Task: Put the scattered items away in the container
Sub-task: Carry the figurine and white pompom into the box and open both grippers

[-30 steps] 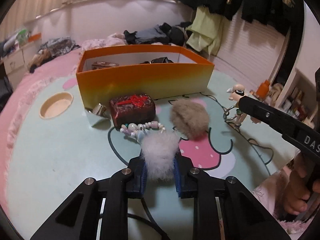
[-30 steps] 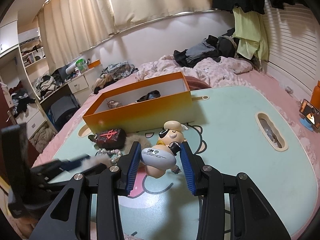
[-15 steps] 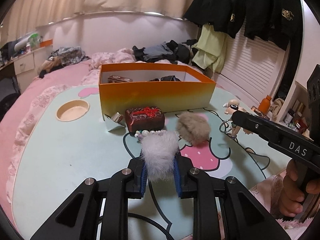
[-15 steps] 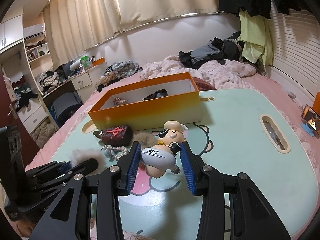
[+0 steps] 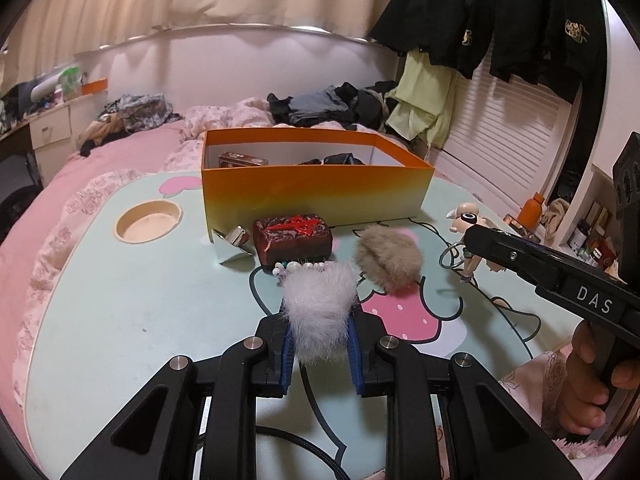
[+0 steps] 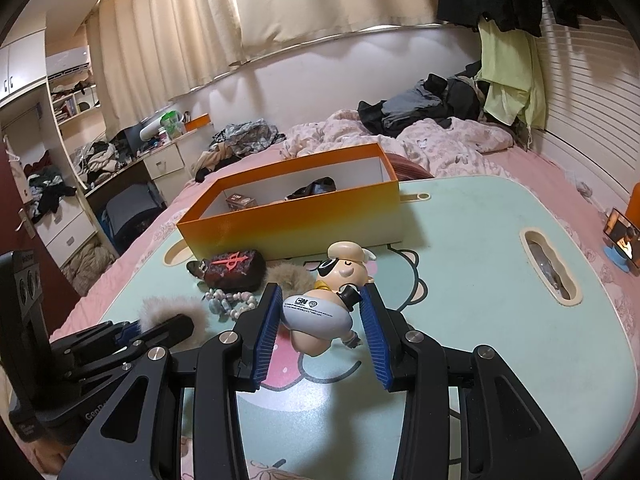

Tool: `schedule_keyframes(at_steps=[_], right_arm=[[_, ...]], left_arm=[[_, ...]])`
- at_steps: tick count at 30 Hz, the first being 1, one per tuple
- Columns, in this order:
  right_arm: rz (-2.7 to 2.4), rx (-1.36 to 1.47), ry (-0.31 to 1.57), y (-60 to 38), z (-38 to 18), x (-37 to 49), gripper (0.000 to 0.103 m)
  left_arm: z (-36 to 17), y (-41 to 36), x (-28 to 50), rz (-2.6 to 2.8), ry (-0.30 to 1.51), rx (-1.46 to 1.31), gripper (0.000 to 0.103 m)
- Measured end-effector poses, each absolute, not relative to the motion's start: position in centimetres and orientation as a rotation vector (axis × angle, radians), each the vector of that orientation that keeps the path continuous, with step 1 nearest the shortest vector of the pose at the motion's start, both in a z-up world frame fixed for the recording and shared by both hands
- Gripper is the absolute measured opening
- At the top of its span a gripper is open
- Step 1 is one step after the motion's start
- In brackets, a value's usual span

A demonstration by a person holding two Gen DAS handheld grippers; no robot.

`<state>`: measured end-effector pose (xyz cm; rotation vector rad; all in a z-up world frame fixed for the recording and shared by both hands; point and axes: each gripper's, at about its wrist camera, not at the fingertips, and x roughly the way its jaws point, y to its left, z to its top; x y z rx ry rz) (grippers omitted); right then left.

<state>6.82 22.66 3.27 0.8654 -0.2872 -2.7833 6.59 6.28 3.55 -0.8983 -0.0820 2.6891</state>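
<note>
Orange cardboard box (image 5: 316, 196) with a white inside stands open at the far middle of the mint-green cartoon-print table (image 5: 120, 320), and everything else sits relative to it. Left of the box's near wall a round beige cup recess (image 5: 147, 222) is sunk into the table top. At the box's near left corner lies a small silver metal piece (image 5: 234, 242); just right of that, in front of the box wall, sits a dark red carved case with a red emblem (image 5: 293, 237), with a string of pale beads (image 5: 304, 267) touching its near edge. Nearer the camera than the beads, the left gripper (image 5: 320, 344) has its blue pads pressed into a white fluffy fur pompom (image 5: 319, 312), clamped between them and lifted off the table. Right of the case, in front of the box's right half, a tan fur pompom (image 5: 389, 258) rests on the table. Farther right, the right gripper (image 6: 320, 328) has its two blue pads closed against a cream plastic cartoon figurine with black sunglasses (image 6: 332, 292), held above the table in front of the box's right end. Inside the box lie a small brown printed carton (image 6: 240, 201) toward its left end and a black crumpled item (image 6: 314, 190) near its middle.
</note>
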Motion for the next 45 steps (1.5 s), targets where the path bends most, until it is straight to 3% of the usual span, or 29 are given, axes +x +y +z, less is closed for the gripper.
schedule_keyframes(at_steps=[12,19,24,34,35,38,39,40,42,45], right_arm=[[-2.778,0.822,-0.308,22.7,4.9,6.1,0.042],[-2.796,0.743,-0.233,21.6,8.0,3.6,0.042],[-2.789,0.741,-0.278,21.5,10.1,-0.4,0.042],[-2.733,0.91,-0.305,21.2,8.8,-6.6,0.042],[-2.732,0.943,-0.292,21.0,8.3,-7.1,0.042],[-2.703,1.058,-0.332,21.2,6.8,-8.4,0.042],[-2.689,1.081,-0.36,21.5,6.5,-8.5,0.049],[-2.692,1.102,-0.386,21.8,6.2,-8.4,0.065],[-2.723,1.083,-0.431,22.5,6.1,-7.8,0.076],[-2.73,1.048,-0.455,23.3,6.7,-6.6,0.076]], left_arm=[[5.8,5.7,5.1,2.711,-0.076,-0.842,0.021],[10.1,5.1,1.0,2.746,-0.078,-0.752,0.021],[12.1,5.3,-2.8,2.715,-0.095,-0.735,0.021],[10.3,6.9,-9.1,2.719,-0.005,-0.889,0.025],[9.8,6.9,-9.7,2.727,-0.006,-0.921,0.032],[9.2,6.6,-9.7,2.731,-0.054,-0.93,0.067],[9.1,6.3,-9.5,2.741,-0.07,-0.912,0.071],[9.2,5.9,-9.1,2.759,-0.081,-0.896,0.076],[9.4,5.4,-8.7,2.77,-0.101,-0.886,0.085],[10.0,4.3,-7.5,2.765,-0.161,-0.867,0.086]])
